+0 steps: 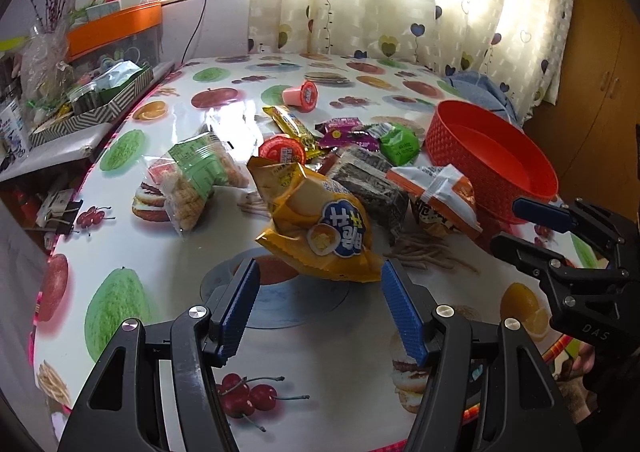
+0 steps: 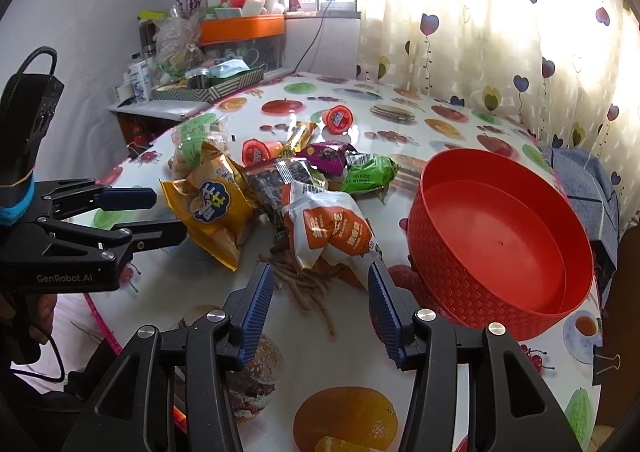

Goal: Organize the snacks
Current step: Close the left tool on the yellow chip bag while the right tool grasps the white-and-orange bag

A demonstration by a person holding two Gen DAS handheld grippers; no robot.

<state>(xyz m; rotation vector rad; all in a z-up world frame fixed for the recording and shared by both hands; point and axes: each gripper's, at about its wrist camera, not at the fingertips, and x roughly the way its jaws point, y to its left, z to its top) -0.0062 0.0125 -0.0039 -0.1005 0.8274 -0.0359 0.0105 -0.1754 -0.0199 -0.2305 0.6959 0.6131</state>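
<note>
A pile of snack packs lies mid-table. A yellow bag sits just ahead of my open, empty left gripper; the bag also shows in the right wrist view. An orange-and-white bag lies just ahead of my open, empty right gripper; it also shows in the left wrist view. An empty red round basket stands right of the pile, also in the left wrist view. A dark pack, green pack, purple pack and jelly cups lie behind.
The round table has a fruit-print cover. A clear cracker bag lies left of the pile. A striped tray of items sits on a side shelf at left. Blue cloth lies behind the basket. Curtains hang at the back.
</note>
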